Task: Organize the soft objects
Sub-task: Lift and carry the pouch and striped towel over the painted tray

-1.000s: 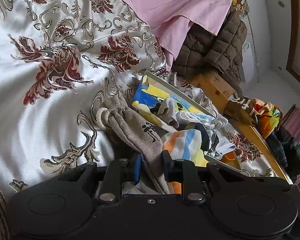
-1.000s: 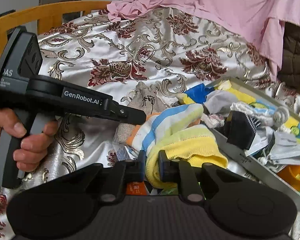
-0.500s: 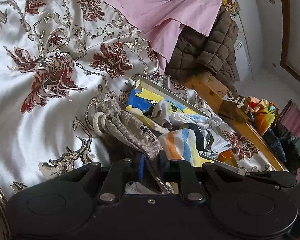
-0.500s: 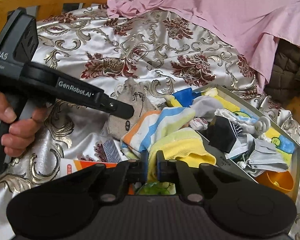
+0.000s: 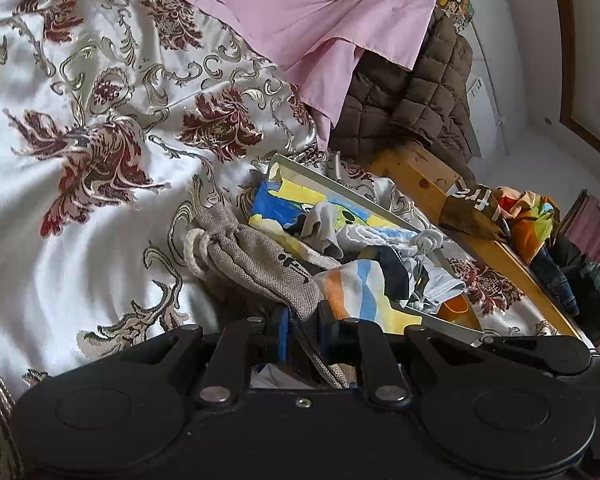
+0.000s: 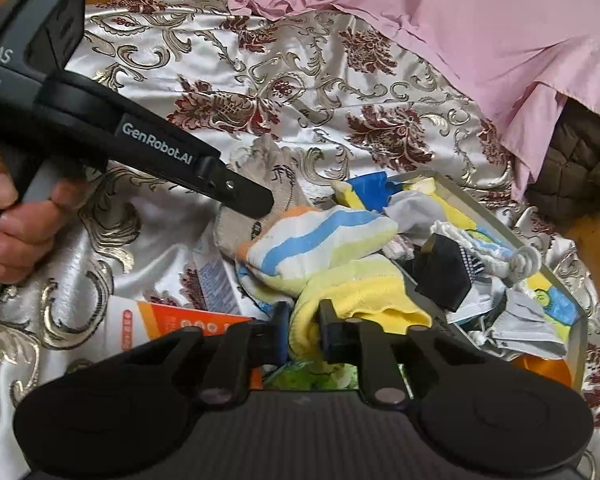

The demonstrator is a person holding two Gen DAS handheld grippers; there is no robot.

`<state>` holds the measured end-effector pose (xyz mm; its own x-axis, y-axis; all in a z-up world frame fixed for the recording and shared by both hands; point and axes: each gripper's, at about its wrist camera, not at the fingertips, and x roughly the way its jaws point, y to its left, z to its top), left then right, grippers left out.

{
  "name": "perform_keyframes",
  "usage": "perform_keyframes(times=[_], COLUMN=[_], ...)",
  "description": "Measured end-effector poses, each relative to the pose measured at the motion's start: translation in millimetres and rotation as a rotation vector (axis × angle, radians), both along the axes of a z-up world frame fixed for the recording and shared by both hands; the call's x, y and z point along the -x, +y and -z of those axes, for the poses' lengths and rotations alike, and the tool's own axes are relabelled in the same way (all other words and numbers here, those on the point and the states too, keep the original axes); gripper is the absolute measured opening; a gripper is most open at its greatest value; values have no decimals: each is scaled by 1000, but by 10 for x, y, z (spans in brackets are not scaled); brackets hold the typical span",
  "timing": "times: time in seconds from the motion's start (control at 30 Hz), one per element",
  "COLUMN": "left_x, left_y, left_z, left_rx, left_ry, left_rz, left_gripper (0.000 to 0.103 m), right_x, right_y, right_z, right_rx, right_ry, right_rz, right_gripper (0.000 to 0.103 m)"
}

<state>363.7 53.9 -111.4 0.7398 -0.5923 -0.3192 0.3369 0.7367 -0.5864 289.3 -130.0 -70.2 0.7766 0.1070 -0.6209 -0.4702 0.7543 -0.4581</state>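
My left gripper (image 5: 302, 330) is shut on a grey burlap drawstring pouch (image 5: 256, 264) with a white cord; the pouch lies on the satin bedspread beside the tray. My right gripper (image 6: 304, 334) is shut on a striped towel (image 6: 324, 256) with yellow, blue and orange bands, its yellow edge pinched between the fingers. The towel also shows in the left wrist view (image 5: 364, 292). A shallow tray (image 6: 496, 216) with a cartoon print holds several socks and small cloths. The left gripper body (image 6: 132, 136) shows in the right wrist view, over the pouch (image 6: 276, 184).
A floral satin bedspread (image 5: 100, 140) covers the bed, with a pink sheet (image 5: 320, 12) and brown quilted jacket (image 5: 412, 96) at the back. An orange packet (image 6: 172, 320) lies under the right gripper. A wooden bed frame (image 5: 428, 176) and piled clothes (image 5: 540, 232) are to the right.
Both grippers have risen and drawn back a little, pulling the pouch and the towel up with them. The left jaws have closed tighter on the pouch.
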Motion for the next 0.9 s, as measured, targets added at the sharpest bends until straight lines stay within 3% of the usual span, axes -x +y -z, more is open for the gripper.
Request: perform_keyframes(times=[0.1,0.27,0.47,0.67,0.9], left_x=[24,83,129,191,374], left_y=[-7,-74,-147,-163,-326], left_z=[-43,-126,-194,-249,-388], left_rx=[-13,-82,-140,-131,-181], left_ry=[-17,-59,-89,-84,-95], left_rz=[-11,-27,-12,-6,-1], left_gripper=[14,13,13,12,12], right_x=[31,181,317,452,634], right_y=[1,84,90,56,11], right_z=[4,67,112,89,9], right_rx=[13,126,174,168,133], right_ry=[-29,-165,-286,-358,-427], right_rz=[2,-12,-13,5,0], right_gripper=[10,8,8,8,8])
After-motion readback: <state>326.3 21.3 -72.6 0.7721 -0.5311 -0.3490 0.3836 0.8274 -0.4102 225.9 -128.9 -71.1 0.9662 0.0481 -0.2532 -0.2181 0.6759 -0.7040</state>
